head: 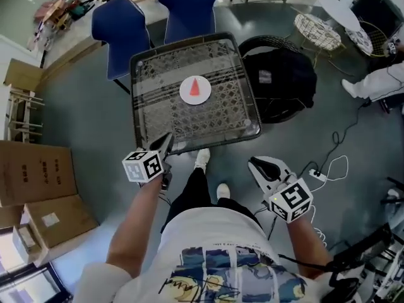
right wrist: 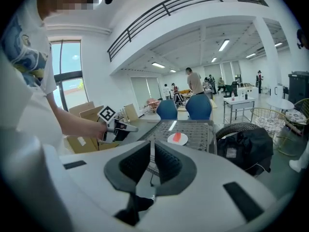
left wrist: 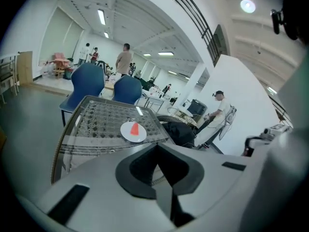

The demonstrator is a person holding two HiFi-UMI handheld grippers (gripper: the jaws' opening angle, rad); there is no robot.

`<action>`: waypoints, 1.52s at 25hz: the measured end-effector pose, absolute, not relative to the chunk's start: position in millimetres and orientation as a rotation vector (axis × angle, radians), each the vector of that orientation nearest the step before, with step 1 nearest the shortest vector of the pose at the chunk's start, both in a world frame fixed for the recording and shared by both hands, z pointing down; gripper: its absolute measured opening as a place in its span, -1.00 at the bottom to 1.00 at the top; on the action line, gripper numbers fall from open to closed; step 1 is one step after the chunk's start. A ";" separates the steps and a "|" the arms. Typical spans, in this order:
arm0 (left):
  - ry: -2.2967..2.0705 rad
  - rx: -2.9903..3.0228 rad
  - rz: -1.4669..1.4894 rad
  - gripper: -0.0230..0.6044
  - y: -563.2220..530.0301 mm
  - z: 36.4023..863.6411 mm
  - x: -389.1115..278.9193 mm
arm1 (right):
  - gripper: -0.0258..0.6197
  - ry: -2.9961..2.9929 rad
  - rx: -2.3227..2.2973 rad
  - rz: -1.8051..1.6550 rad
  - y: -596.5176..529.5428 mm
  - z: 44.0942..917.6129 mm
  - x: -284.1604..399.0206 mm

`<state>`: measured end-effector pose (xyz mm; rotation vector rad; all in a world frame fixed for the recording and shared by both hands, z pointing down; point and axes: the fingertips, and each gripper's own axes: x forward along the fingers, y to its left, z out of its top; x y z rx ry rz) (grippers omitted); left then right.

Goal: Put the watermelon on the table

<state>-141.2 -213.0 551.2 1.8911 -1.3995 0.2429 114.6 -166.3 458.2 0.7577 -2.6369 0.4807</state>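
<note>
One square table (head: 151,109) with a glass top over dark wicker is counted. One round white plate (head: 185,95) is counted on it, and one red wedge of watermelon (head: 196,86) on that plate. Two blue padded chairs are counted beyond the table: one blue chair (head: 120,30) and a second blue chair (head: 187,8). Two hand-held grippers are counted, the left gripper (head: 168,137) and the right gripper (head: 254,163), each with one marker cube. One black fabric bag (head: 284,84) is counted. Two brown cardboard boxes are counted, a larger box (head: 31,172) and a smaller box (head: 60,219). Two white shoes are counted, one shoe (head: 202,158) and the other shoe (head: 223,191). One white power strip (head: 317,175) is counted.
</note>
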 end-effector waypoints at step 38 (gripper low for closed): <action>-0.965 2.428 0.153 -0.90 178.0 358.1 -145.3 | -0.89 -2.754 0.501 0.203 146.4 380.3 -81.5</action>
